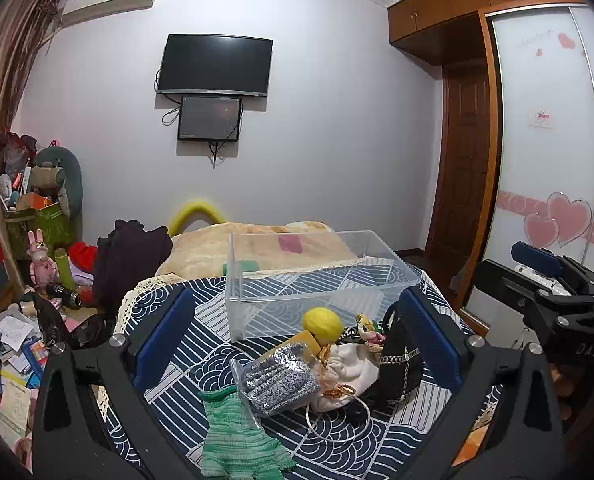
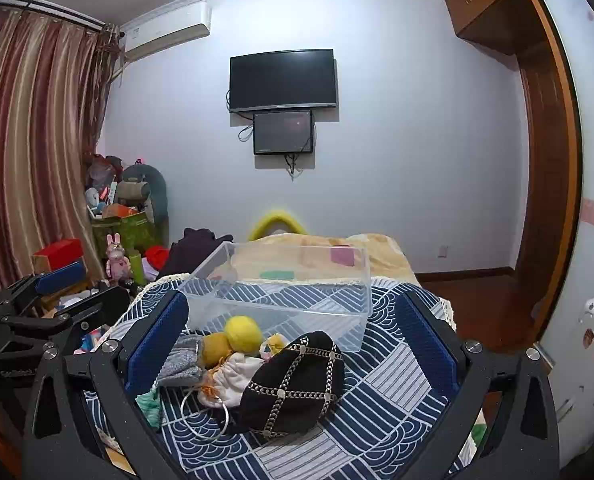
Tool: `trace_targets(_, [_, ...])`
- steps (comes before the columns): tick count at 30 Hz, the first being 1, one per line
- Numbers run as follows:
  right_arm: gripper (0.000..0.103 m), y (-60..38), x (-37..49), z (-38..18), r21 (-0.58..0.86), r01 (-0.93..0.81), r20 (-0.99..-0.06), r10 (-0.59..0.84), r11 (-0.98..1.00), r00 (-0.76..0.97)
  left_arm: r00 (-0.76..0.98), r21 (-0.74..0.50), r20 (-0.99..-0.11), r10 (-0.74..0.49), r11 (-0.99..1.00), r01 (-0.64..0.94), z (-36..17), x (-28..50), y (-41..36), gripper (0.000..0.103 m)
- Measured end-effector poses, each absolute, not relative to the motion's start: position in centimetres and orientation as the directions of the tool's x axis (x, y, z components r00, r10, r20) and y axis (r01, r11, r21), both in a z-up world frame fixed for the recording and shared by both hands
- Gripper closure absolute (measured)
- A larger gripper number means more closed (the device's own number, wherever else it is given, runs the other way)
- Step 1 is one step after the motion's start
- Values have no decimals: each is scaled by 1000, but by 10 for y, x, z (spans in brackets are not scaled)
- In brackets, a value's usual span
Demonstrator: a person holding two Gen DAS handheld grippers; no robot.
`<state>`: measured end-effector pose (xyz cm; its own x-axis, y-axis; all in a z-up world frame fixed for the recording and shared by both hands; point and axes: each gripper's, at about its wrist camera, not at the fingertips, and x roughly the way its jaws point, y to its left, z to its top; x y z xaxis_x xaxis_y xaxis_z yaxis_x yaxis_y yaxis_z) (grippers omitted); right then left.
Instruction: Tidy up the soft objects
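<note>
A heap of soft items lies on the blue patterned bedspread [image 1: 213, 304]: a yellow ball [image 1: 322, 322], a grey knit piece in a plastic bag [image 1: 277, 380], a green knit glove [image 1: 237, 436], a white pouch [image 1: 353, 372] and a black chain-patterned bag [image 2: 297, 384]. Behind them stands an empty clear plastic box [image 1: 317, 276]. My left gripper [image 1: 297, 332] hovers open in front of the heap, touching nothing. My right gripper [image 2: 293, 340] is also open, with the black bag and ball [image 2: 243, 334] ahead of its blue pads. Each gripper shows in the other's view, right gripper [image 1: 509, 268] and left gripper [image 2: 101, 282].
A beige blanket [image 1: 225, 244] covers the bed's far half, with dark clothing [image 1: 133, 256] at its left edge. Cluttered papers, toys and boxes [image 1: 21, 340] fill the floor on the left. A wardrobe with sliding doors [image 1: 545, 160] stands right. Two screens [image 1: 215, 64] hang on the wall.
</note>
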<state>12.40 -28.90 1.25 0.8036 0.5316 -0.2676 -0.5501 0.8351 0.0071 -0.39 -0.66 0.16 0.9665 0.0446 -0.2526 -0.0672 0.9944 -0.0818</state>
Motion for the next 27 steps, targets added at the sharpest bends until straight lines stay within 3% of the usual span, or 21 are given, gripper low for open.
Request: trace_targets(27, [0, -287, 117, 15, 3, -565, -247, 548, 825, 799, 970, -72, -236, 49, 995, -68, 6, -10, -8, 0])
